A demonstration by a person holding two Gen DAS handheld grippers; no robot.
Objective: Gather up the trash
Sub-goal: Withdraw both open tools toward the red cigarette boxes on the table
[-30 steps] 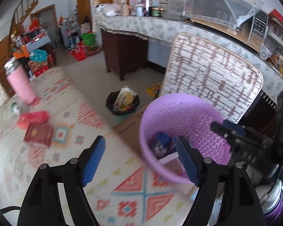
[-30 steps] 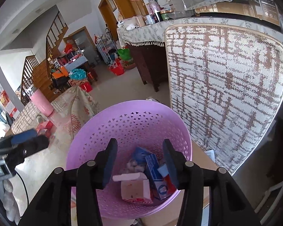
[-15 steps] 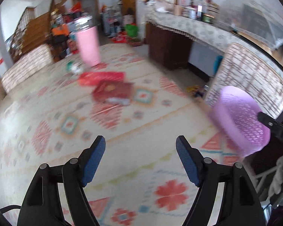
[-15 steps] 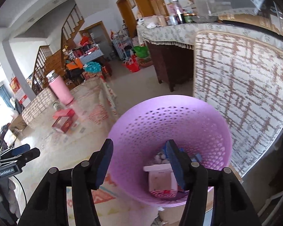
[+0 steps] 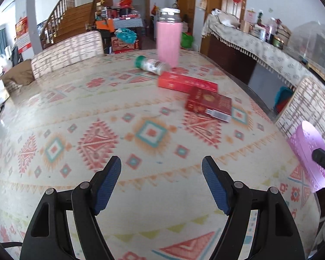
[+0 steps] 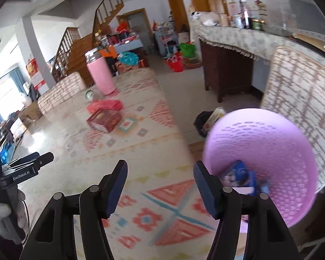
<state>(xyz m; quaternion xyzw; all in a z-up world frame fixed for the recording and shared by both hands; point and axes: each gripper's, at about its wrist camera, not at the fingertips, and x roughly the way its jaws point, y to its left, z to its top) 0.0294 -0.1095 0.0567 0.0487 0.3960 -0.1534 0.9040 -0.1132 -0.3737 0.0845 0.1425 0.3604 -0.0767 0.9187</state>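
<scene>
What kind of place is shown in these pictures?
Most likely the living and dining room of a home: a wooden staircase, a dining table with a patterned cloth, and a sideboard crowded with household items.

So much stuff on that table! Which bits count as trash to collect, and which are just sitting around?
Likely part of the job:
- purple basket, already holding wrappers
- dark red box
- flat red box
- small bottle lying on its side

Just lying about:
- tall pink flask, standing upright
- patterned tablecloth
- chair behind the basket
- black bin on the floor
</scene>
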